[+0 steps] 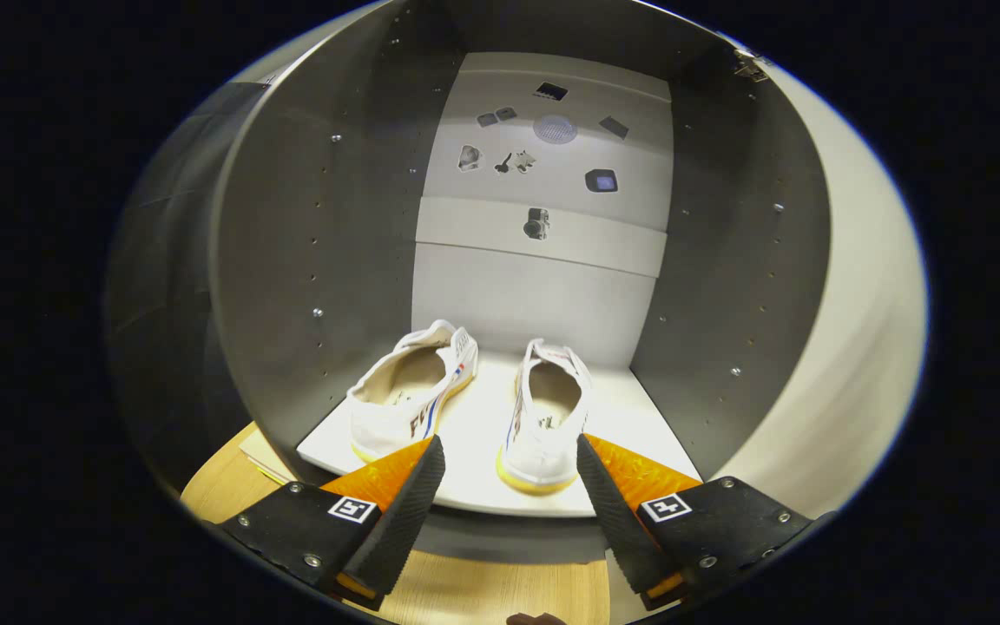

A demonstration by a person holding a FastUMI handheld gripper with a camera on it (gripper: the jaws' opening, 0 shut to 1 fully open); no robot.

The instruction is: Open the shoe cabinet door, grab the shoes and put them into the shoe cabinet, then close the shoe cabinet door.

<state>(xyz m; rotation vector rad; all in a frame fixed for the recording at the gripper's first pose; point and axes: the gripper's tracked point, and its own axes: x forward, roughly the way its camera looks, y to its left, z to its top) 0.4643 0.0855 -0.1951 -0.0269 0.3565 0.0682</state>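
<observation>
Shoe cabinet: door open, dark side walls dotted with rows of small peg holes, pale back panel.

Bottom shelf: white, carries both shoes.

Left shoe: white canvas with blue and red side stripes, heel toward the camera, toe angled toward the back panel, lying near the left wall.

Right shoe: white canvas with a yellowish sole edge, heel at the shelf's front, toe pointing straight to the back. It stands just beside the left shoe, not touching it.

Upper shelves: pale, bearing several small dark stickers or objects, too small to identify.

Hand-held gripper: fingers spread wide, holding nothing, tips at the shelf's front edge. The heel of the right shoe lies between the fingertips, clear of both.

Table: light wood, visible beneath the fingers in front of the cabinet.
</observation>
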